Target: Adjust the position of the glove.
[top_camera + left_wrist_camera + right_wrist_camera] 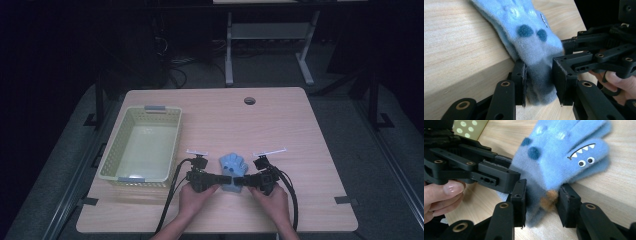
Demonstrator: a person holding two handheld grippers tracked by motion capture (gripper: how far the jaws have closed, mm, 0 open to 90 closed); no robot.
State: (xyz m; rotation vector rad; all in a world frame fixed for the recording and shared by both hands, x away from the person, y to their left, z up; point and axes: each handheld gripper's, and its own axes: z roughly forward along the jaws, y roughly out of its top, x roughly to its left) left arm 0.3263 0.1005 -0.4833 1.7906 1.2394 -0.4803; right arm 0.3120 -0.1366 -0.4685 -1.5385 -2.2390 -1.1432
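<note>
A fuzzy blue glove (233,167) lies on the wooden bench (295,125), toward its near edge at about 6 o'clock from the bench's centre, with its fingers fanned toward 12 o'clock and its cuff toward the person. The left gripper (224,179) comes at the cuff from 9 o'clock and the right gripper (241,181) from 3 o'clock, so the two meet almost tip to tip at the glove's near end. Each is carried by one of the person's hands, the left hand (194,197) and the right hand (272,200) entering from 6 o'clock with black cables trailing back beside the forearms.

In the left gripper view the left gripper (539,80) has its jaws drawn in on the grey-blue cuff end of the glove (529,37), both pads against the fabric, which bulges between them; two dark blue dots sit on the glove just beyond the grip. In the right gripper view the right gripper (541,197) likewise clamps the cuff, where an orange patch shows between the pads; the glove (564,155) bears a monster face with white eyes and a toothed mouth on one finger.

A pale green plastic basket (112,160) with a perforated wall stands on the bench at 9 o'clock from the glove, well apart from it. A round cable hole (249,100) sits near the far edge at 12 o'clock
</note>
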